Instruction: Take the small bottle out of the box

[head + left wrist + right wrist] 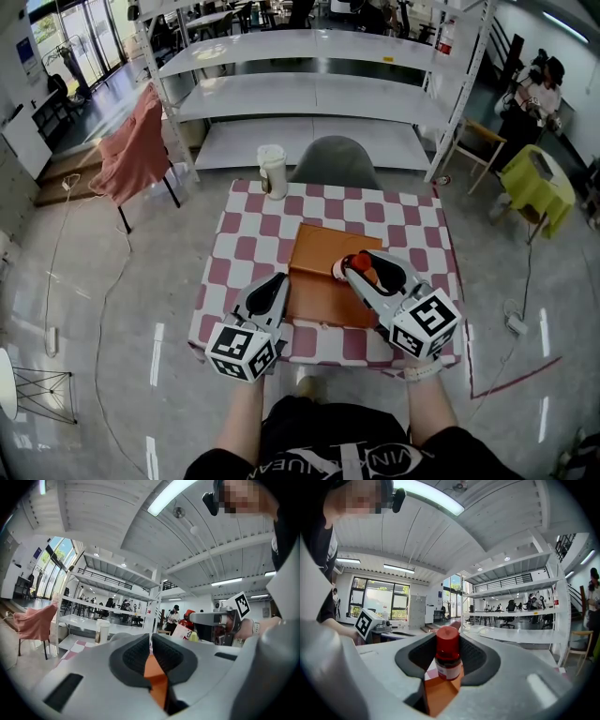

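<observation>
A flat orange box [325,272] lies in the middle of the checkered table [246,223]. My right gripper [359,265] is over the box's right part, shut on a small bottle [362,263] with a red cap. In the right gripper view the small bottle [448,660] stands upright between the dark pads [474,658], with the orange box [439,694] below. My left gripper [277,284] is shut at the box's left edge with nothing in it. Its dark pads [136,656] meet in the left gripper view, with the orange box [157,681] behind them.
A white cup [272,171] stands at the table's far left edge, with a grey chair [336,161] behind the table. White shelving [309,94] fills the back. A chair draped with pink cloth [134,150] is at the left.
</observation>
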Demonstrator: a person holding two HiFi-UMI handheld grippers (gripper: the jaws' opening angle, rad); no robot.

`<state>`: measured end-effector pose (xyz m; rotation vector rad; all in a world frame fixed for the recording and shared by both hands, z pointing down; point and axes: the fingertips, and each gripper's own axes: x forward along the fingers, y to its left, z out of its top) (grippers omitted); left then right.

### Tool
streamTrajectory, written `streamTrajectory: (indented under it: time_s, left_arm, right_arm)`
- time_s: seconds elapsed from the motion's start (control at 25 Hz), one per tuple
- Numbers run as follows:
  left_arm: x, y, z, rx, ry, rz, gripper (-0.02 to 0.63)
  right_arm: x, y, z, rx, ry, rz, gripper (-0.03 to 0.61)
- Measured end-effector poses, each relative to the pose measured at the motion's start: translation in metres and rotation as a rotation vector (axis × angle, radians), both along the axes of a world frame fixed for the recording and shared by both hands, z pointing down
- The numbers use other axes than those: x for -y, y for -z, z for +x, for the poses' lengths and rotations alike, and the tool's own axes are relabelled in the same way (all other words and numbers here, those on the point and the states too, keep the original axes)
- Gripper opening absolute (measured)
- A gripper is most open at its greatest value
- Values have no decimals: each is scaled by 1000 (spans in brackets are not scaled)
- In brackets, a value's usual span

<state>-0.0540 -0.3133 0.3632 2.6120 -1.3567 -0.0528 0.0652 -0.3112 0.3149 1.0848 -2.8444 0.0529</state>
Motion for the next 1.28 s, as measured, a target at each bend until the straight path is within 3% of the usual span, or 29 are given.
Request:
streamTrajectory:
  time_s: [1.28]
  left_arm:
    - [3, 32, -19, 3, 30, 71, 24]
  right_arm:
    - [2, 28, -13, 37, 25, 50, 141]
